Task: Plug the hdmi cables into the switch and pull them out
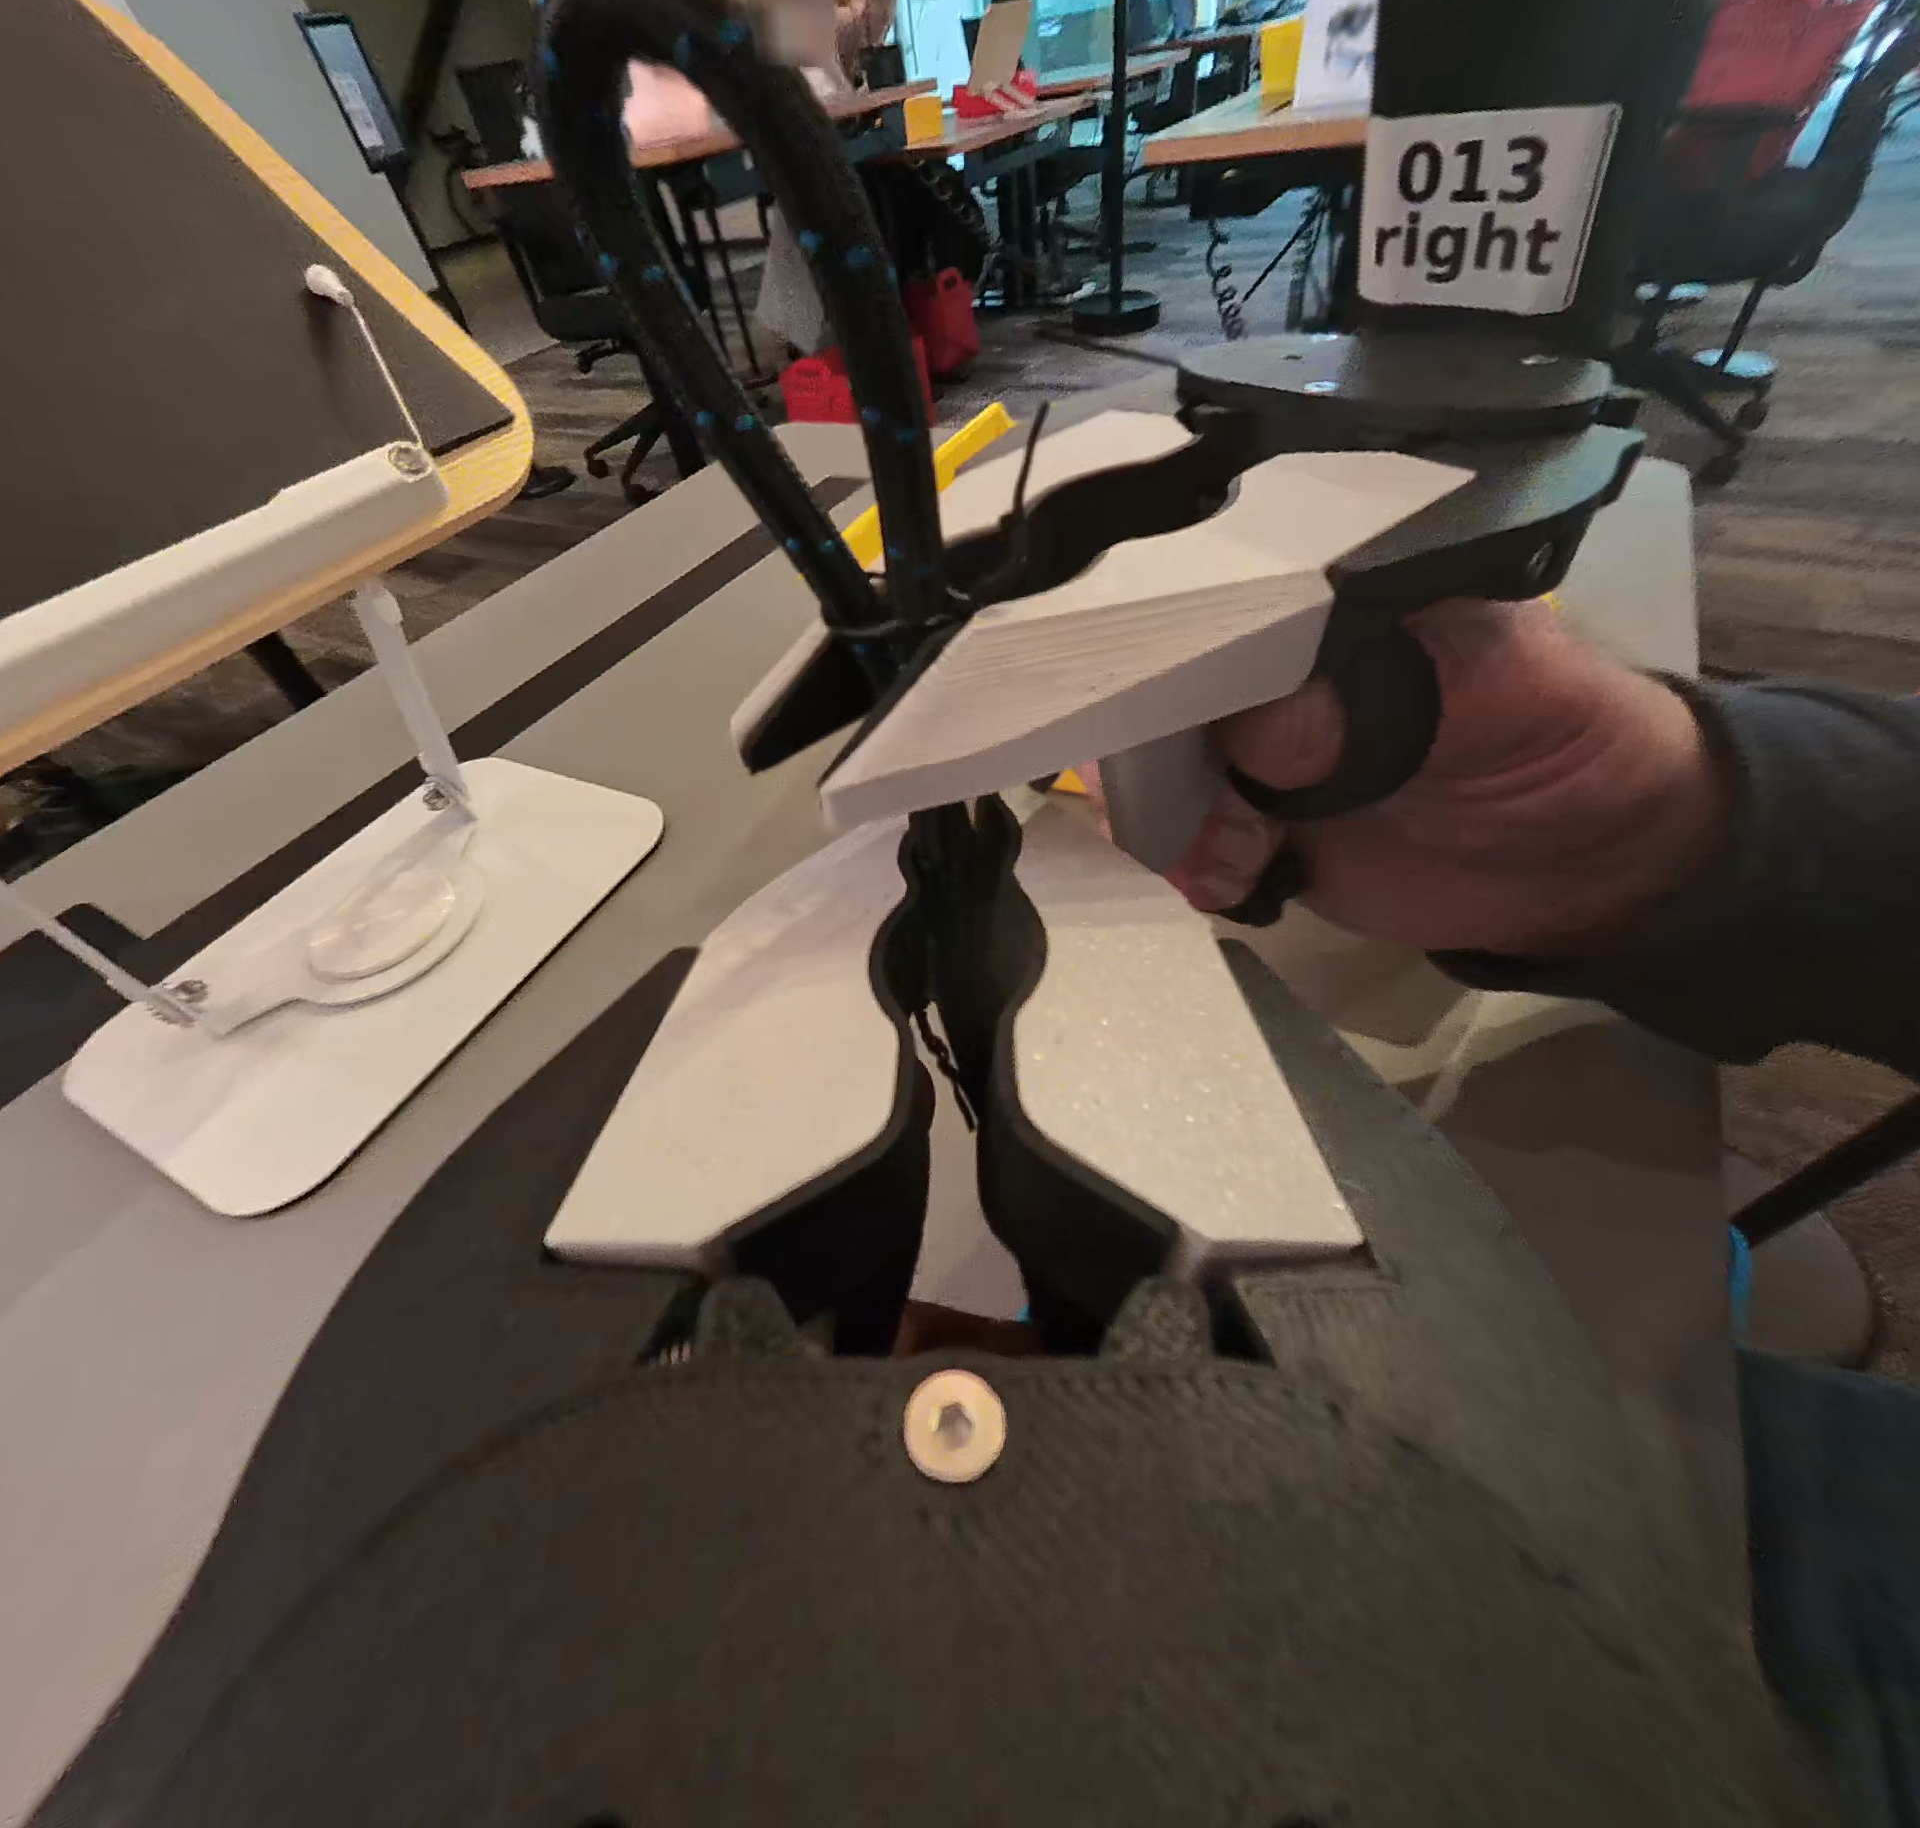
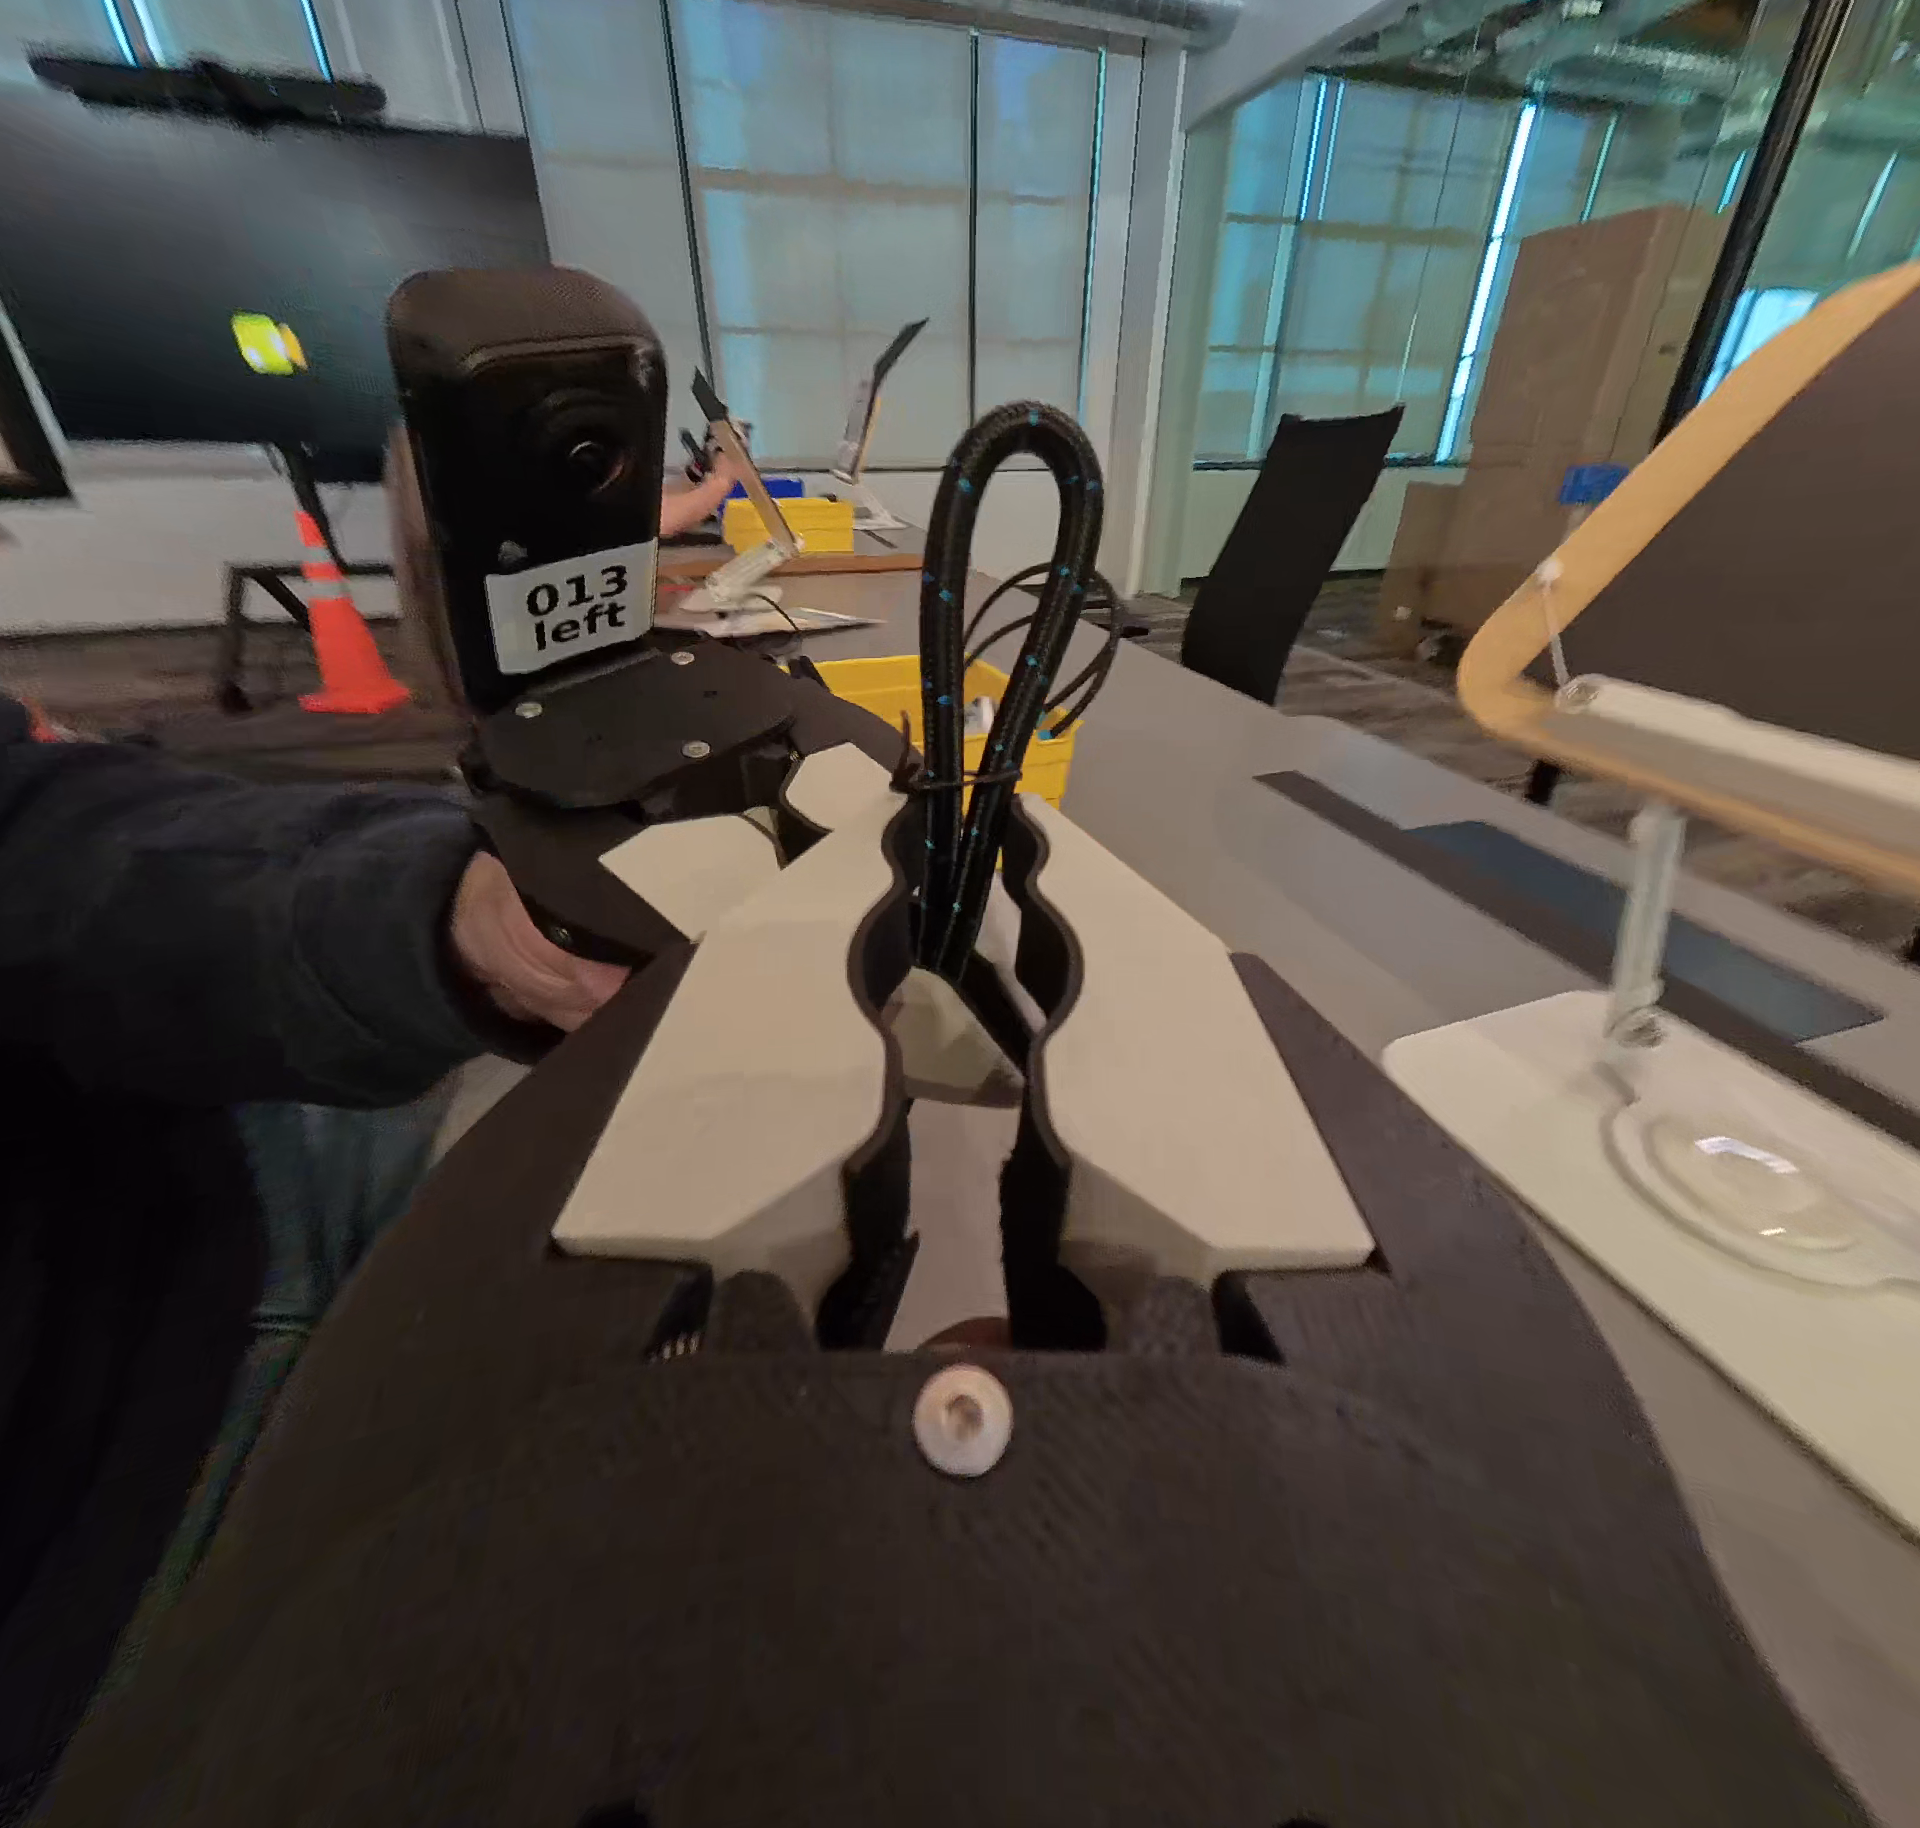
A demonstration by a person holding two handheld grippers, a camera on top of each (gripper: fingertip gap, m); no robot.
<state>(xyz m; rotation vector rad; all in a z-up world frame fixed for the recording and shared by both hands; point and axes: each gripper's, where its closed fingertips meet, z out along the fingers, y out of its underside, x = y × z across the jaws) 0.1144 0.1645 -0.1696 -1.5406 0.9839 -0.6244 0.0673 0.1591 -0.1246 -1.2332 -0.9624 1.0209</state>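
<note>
Holding the HDMI cable [image 1: 888,407] with both tools at once. The bundle is folded on itself and cinched by a thin black zip tie [image 2: 956,779], and its loop stands up toward 12 o'clock in both wrist views.

- Left gripper [image 1: 951,895]: jaws drawn in close, with the black braided strands seated in the scalloped notch near the tips. I read this as clamped on the bundle's lower part.
- Right gripper [image 1: 831,729]: crosses in from 3 o'clock, just above the left one, with jaws closed on the same bundle at the tie. The operator's hand [image 1: 1507,812] is squeezing its trigger.
- Likely reason for the stacked grips: one tool steadies the coil so the other can work on the tie or tease out an end. This is my judgement only.
- Neither plug is visible, and I cannot find the switch in either view.
- White stand base [image 1: 312,1103] sits on the grey table [image 1: 104,1363] at 9 o'clock, well apart from the cable. A yellow bin [image 2: 894,687] lies behind the loop.

Task status: still at preparation — nothing plugged. Main risk is the springy braid slipping if either grip relaxes.
</note>
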